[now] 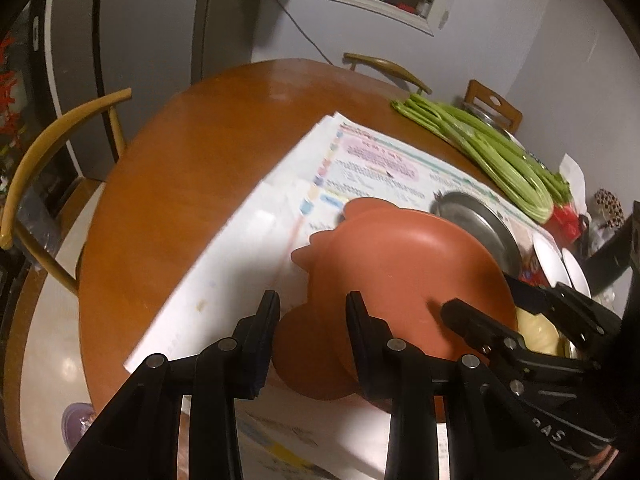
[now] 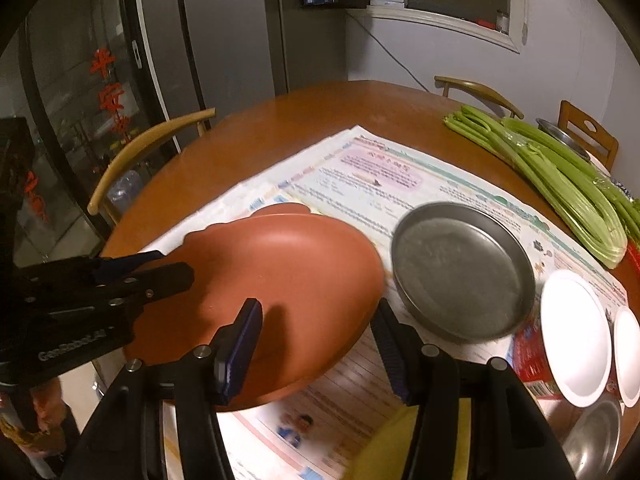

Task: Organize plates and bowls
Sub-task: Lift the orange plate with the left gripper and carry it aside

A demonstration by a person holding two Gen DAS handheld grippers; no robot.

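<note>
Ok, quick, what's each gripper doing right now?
Left gripper: shut on the terracotta plate.
Right gripper: shut on the same plate's rim.

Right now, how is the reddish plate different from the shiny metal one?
The reddish plate is matte with ear-like bumps on its rim; the metal plate is grey, shiny and plainly round. The reddish plate is tilted, gripped by both grippers; the metal plate lies flat on the printed paper, untouched. Both are shallow.
</note>
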